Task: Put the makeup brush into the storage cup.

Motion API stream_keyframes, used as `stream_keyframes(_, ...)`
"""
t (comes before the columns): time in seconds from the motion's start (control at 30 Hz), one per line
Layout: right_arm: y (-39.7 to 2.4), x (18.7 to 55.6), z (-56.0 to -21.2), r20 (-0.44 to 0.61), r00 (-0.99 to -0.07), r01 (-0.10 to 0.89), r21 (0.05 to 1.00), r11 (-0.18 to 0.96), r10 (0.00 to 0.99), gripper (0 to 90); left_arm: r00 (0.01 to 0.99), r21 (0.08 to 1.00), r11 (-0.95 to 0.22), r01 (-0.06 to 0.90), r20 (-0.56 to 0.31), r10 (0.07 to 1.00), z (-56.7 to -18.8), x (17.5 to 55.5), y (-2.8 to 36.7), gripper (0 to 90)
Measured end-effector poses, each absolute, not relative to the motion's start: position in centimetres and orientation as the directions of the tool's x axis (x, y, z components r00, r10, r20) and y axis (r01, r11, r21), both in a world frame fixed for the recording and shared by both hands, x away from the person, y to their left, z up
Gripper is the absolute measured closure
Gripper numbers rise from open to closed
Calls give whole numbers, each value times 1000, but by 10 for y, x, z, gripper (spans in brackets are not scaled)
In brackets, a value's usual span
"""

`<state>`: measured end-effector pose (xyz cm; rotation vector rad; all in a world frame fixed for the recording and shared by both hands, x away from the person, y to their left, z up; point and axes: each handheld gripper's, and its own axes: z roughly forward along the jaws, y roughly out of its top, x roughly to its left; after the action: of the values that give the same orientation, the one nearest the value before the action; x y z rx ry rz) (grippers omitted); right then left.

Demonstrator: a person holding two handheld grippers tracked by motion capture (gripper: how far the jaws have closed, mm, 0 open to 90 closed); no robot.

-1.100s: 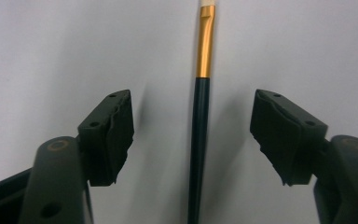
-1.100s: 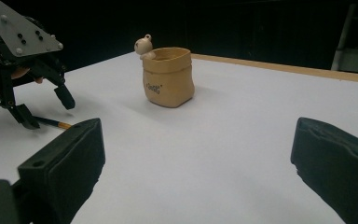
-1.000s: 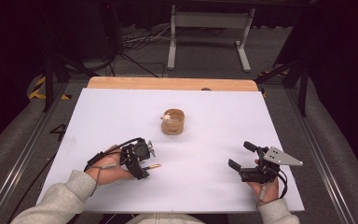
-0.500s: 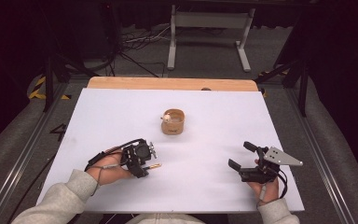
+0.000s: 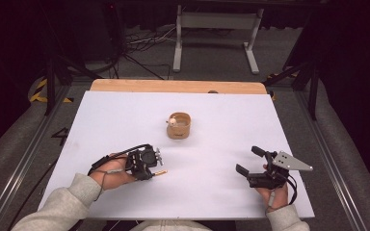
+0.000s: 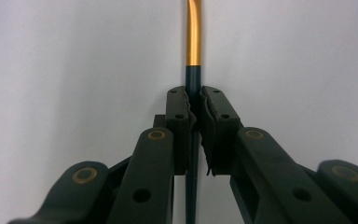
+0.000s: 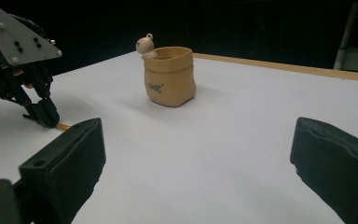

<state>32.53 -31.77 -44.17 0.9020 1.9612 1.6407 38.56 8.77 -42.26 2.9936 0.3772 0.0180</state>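
Note:
A thin stick with a dark shaft and a gold end lies on the white table. My left gripper is shut on its dark shaft, and its jaws have just been closing on it. In the high view the left gripper sits low at the front left, with the gold end poking out to the right. My right gripper rests at the front right, open and with nothing in it. In its own view the right gripper has wide-apart jaws.
A small tan sack-shaped cup with a tiny bear figure on its rim stands mid-table, also seen as the tan cup ahead of the right gripper. A wooden strip edges the table's far side. Dark floor, cables and a metal stand lie beyond.

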Motion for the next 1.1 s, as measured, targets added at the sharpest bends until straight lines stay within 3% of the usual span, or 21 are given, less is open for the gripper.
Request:
stream_keyframes(0.47, -318, 325, -442, 86, -699, 208, 974, 88, 710, 38, 968, 143, -958, 249, -14, 250, -419, 385, 89, 823)
stream_keyframes(0.83, -318, 325, -442, 86, -699, 209, 974, 87, 710, 38, 968, 223, -943, 249, -13, 252, -404, 385, 93, 823)
stream_keyframes(1.1, -318, 325, -442, 87, -698, 209, 974, 86, 711, 38, 962, 339, -906, 255, 5, 273, -391, 382, 98, 823)
